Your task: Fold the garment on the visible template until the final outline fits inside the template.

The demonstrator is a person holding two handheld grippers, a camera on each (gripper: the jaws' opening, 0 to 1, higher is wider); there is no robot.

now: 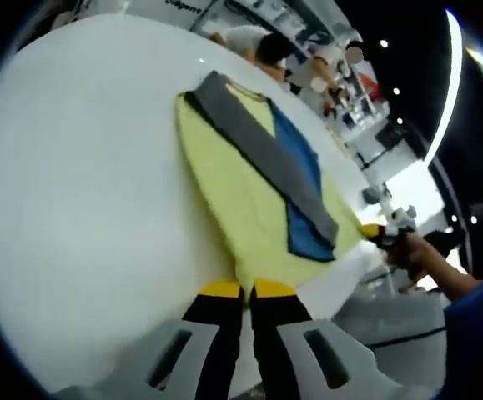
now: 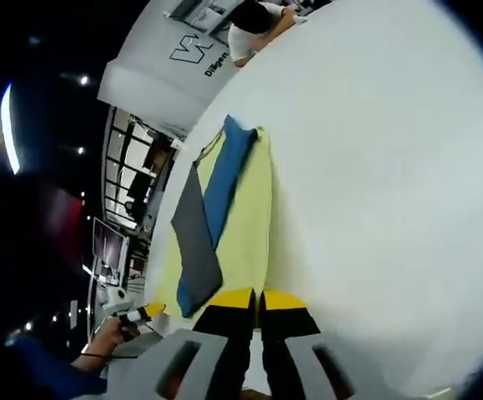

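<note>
The garment [image 1: 262, 196], a yellow piece with a grey band and a blue panel laid over it, lay flat on the white table [image 1: 83, 208], stretching away straight ahead of the left gripper [image 1: 248, 289], whose yellow-tipped jaws stood pressed together at the near hem; whether cloth was caught between them could not be told; in the right gripper view the same garment [image 2: 241, 225] ran forward and a little left of the right gripper [image 2: 258, 297], its jaws likewise drawn together at the cloth's edge, a pinch again not certain; in the left gripper view the right gripper [image 1: 389, 231] showed off to the right at the garment's far corner, held by a hand [image 1: 425, 258]; in the right gripper view the left gripper [image 2: 137, 312] sat low on the left; no template outline could be made out; the garment looked partly folded lengthwise into a long strip; a crosswise fold probably remained.
</note>
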